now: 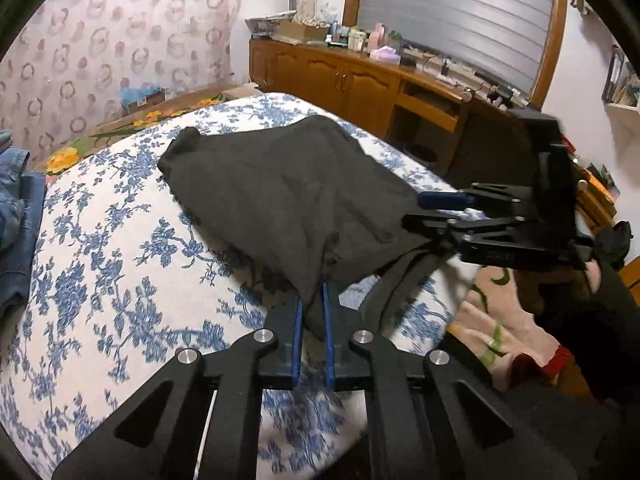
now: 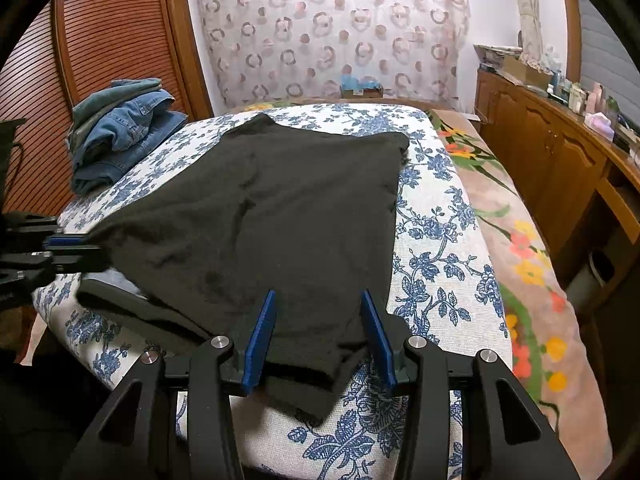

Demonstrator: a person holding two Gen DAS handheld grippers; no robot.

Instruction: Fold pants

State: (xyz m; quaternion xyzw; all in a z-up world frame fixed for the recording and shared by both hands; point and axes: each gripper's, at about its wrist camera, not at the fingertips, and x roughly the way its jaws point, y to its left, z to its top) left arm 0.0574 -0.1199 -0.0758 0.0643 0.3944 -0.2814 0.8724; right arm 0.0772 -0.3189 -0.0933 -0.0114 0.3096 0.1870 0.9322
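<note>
Black pants (image 2: pixel 280 216) lie folded on the blue-flowered bed cover (image 2: pixel 436 248). Left gripper (image 1: pixel 312 320) pinches a near-edge fold between nearly closed fingers; right gripper (image 2: pixel 320 332) stands spread wide, its pads (image 2: pixel 260 340) straddling the near corner

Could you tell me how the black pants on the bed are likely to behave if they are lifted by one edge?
The black pants look floppy: the part the left gripper pinches puckers. They would likely drape from that edge. On the floral bedspread the soft cloth probably drags, not slides. The right gripper is open.
</note>
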